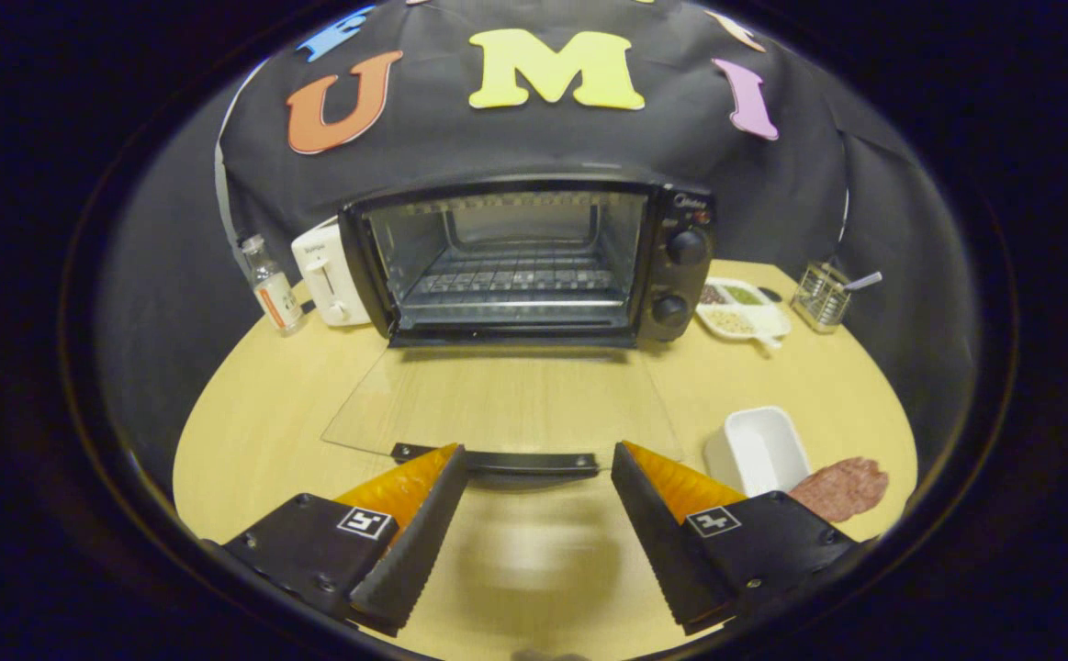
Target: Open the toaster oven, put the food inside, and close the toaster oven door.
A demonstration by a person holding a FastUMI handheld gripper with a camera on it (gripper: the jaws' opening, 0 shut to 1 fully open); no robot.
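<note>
The black toaster oven (534, 262) stands at the back of the wooden table with its glass door (497, 404) folded flat down toward me. Its wire rack (515, 280) inside is bare. The door's dark handle (520, 462) lies just ahead of my fingertips. My gripper (538, 459) is open, with nothing between its fingers. A slab of reddish meat (841, 488) lies on the table to the right of the right finger, beside a white rectangular dish (758, 450).
Left of the oven stand a white toaster (330, 274) and a small clear bottle (274, 286). To the oven's right sit a divided plate of seeds (743, 310) and a wire holder with a utensil (823, 296). The table edge curves round close behind my fingers.
</note>
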